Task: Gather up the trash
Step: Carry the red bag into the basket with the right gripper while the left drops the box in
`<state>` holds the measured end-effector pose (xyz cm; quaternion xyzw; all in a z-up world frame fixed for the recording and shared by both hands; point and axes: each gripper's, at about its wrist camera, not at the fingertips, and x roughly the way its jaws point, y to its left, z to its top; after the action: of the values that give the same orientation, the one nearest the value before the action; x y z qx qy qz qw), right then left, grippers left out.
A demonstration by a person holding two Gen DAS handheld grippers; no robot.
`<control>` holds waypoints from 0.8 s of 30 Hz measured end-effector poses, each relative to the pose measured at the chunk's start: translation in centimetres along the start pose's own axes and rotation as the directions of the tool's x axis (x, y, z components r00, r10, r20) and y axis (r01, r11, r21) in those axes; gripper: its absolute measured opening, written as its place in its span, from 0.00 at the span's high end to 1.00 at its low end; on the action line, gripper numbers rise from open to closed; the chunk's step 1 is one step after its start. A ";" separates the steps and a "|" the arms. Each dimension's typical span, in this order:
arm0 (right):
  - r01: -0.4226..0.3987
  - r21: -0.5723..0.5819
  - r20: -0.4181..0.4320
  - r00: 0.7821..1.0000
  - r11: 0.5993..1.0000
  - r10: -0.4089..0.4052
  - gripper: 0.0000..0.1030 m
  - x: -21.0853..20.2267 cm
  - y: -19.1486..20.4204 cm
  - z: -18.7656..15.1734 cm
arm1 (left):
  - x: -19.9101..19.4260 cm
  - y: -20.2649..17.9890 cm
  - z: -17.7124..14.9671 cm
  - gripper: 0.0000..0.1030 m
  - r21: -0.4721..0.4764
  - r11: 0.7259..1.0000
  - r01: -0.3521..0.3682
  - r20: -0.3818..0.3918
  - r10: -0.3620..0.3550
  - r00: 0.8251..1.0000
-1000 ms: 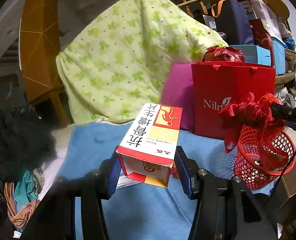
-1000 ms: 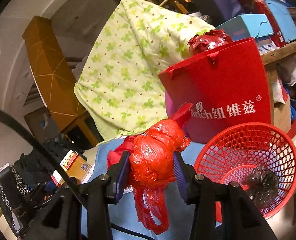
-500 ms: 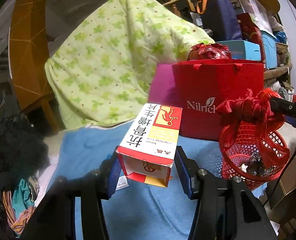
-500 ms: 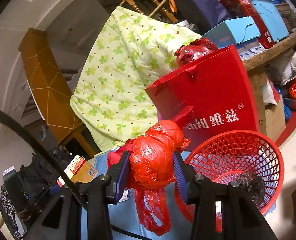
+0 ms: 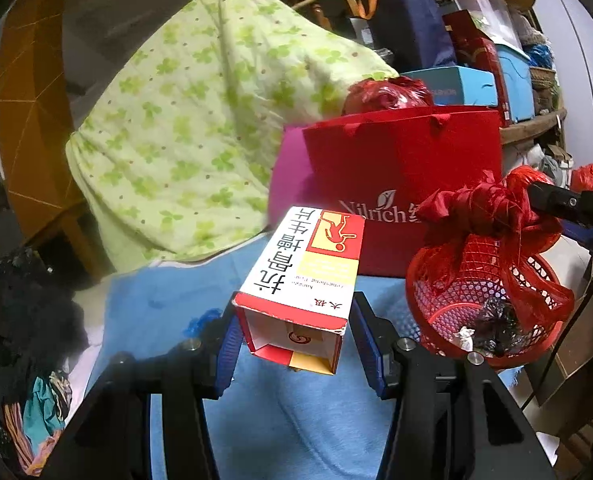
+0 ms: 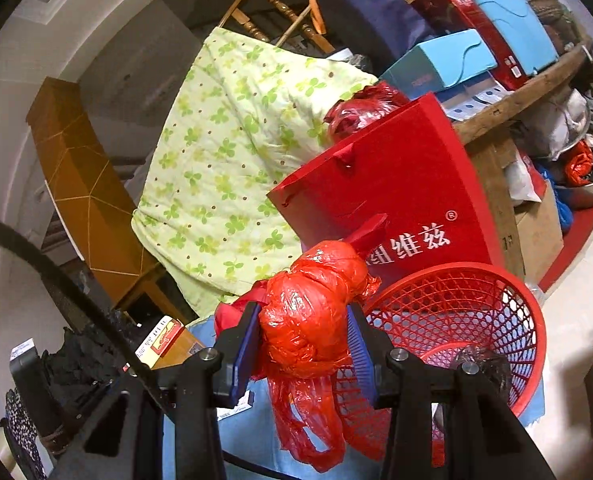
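Over a blue cloth (image 5: 296, 420) in a cluttered room:

1. Left gripper (image 5: 294, 344): closed on an empty cardboard box (image 5: 300, 276), red, white and yellow with Chinese print. The open end of the box faces the camera, and both blue pads press its sides. The box is held above the cloth, left of the basket.
2. Right gripper (image 6: 306, 346): closed on a knotted red plastic bag (image 6: 312, 320). The bundle fills the gap between the pads, and loose handles hang below. The bag is held at the near-left rim of the basket; seen from the left wrist (image 5: 492, 216) it hangs above the basket's opening.
3. Red mesh basket (image 6: 508, 304): round, resting on the cloth. Contents: a crumpled dark plastic wad (image 5: 496, 316) and a scrap of white paper (image 5: 466, 338) at the bottom.
4. Red paper gift bag (image 5: 400, 168): upright behind the basket, white lettering on the front. A shiny red bundle (image 5: 388, 94) shows above its top edge.
5. Pink bag (image 5: 288, 176): just behind and left of the gift bag.
6. Green clover-print quilt (image 5: 200, 112): draped behind the cloth.
7. Blue boxes (image 6: 440, 60): stacked on a wooden shelf (image 6: 516, 100) at the rear right.
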<state>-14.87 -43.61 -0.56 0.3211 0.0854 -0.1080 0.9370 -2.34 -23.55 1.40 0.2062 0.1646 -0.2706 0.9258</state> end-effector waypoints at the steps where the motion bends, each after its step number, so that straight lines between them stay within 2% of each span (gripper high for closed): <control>1: 0.001 0.003 0.002 1.000 1.000 -0.001 0.56 -0.1 -0.2 0.1 | 0.0 -0.3 0.1 0.48 0.005 1.000 0.005 0.000 -0.005 1.000; 5: 0.010 0.020 0.009 1.000 1.000 -0.010 0.56 -0.4 -0.9 0.2 | 0.1 -1.6 0.4 0.48 0.030 0.999 0.027 -0.001 -0.027 1.000; 10: 0.039 0.047 0.011 0.999 0.998 -0.040 0.55 -0.4 -2.7 0.2 | 0.9 -3.3 1.0 0.48 0.045 0.991 0.126 -0.013 -0.125 0.992; 16: 0.084 0.113 0.004 0.996 0.990 -0.085 0.55 -0.2 -5.9 0.1 | 2.4 -5.9 1.5 0.48 0.061 0.962 0.267 -0.039 -0.265 0.963; 22: 0.113 0.174 -0.009 0.994 0.978 -0.113 0.54 -0.1 -8.7 -0.2 | 4.5 -8.8 1.9 0.47 0.069 0.934 0.352 -0.086 -0.346 0.934; 24: 0.114 0.188 -0.020 0.994 0.975 -0.112 0.53 0.1 -9.3 -0.2 | 5.1 -9.8 1.8 0.47 0.078 0.928 0.363 -0.095 -0.356 0.930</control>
<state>-17.21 -50.63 -6.18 0.4039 0.0971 -0.1673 0.8941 -3.50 -34.11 -1.99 0.2265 0.2232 -0.4347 0.8426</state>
